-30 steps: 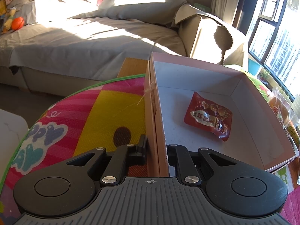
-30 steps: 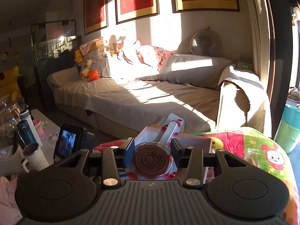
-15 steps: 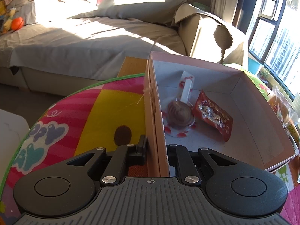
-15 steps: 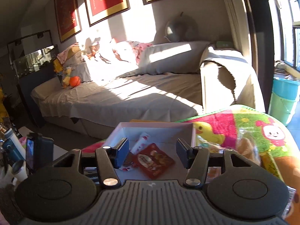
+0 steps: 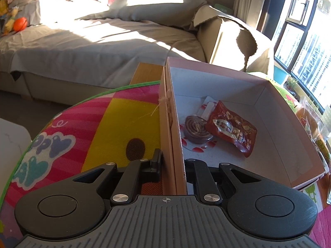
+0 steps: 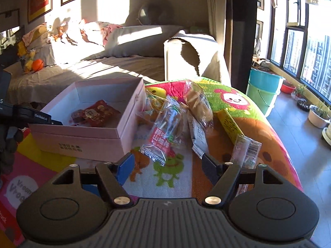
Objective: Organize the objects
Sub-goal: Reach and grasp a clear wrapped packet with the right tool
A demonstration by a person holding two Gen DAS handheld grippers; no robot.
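snack packets just ahead of right gripper fingers, untouched.

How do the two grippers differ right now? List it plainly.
The left gripper is shut on the pink box's side wall; the right gripper is open with nothing between its pads, its jaws having just been opening. The left gripper sits at the box; the right gripper hangs over the loose snack packets on the colourful mat beside it. Both are black two-finger grippers.
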